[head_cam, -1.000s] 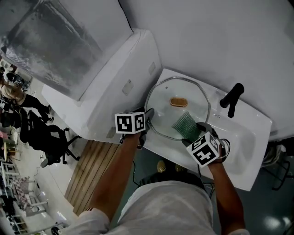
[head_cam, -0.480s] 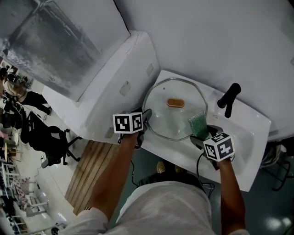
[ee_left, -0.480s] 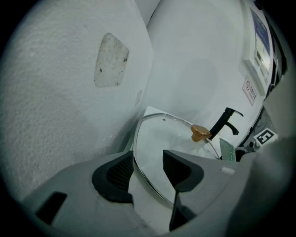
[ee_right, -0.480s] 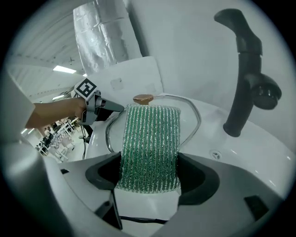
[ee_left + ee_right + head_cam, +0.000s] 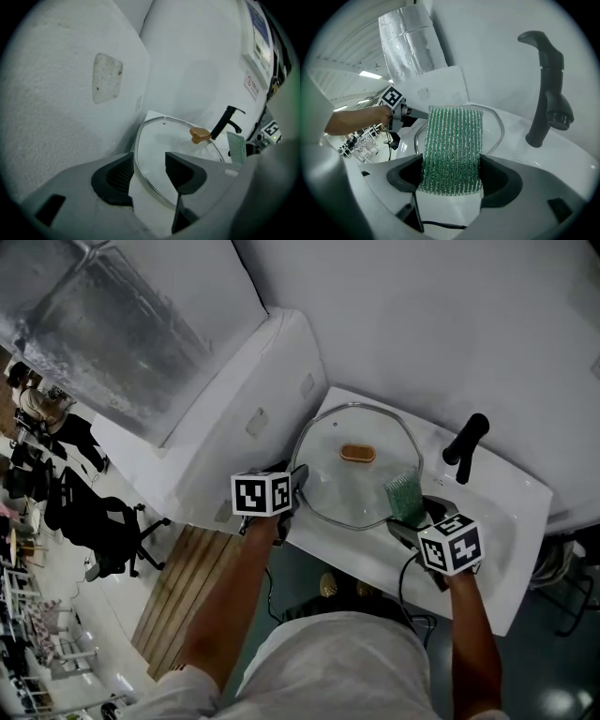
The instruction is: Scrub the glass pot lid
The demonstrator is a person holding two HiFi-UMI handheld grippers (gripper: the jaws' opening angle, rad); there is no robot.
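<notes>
The glass pot lid [image 5: 352,486] with its tan knob [image 5: 357,454] lies across the white sink [image 5: 511,512]. At the lid's left rim my left gripper [image 5: 298,482] stands open. In the left gripper view [image 5: 149,164] the lid's steel rim [image 5: 140,161] crosses the gap between the jaws, and the knob [image 5: 200,135] shows beyond. My right gripper [image 5: 412,517] is shut on a green scrub pad [image 5: 404,496], held upright at the lid's right edge. The right gripper view [image 5: 451,171] shows the pad [image 5: 452,140] filling the jaws, with the lid's rim [image 5: 499,124] behind it.
A black faucet [image 5: 466,446] rises at the sink's back right, close to the pad [image 5: 546,98]. A white appliance [image 5: 234,399] stands against the sink's left side. Wooden slats [image 5: 187,587] and an office chair [image 5: 103,531] are on the floor at the left.
My right gripper carried the green pad from the lid's front middle to its right edge, then held there. The left gripper stayed at the lid's left rim.
</notes>
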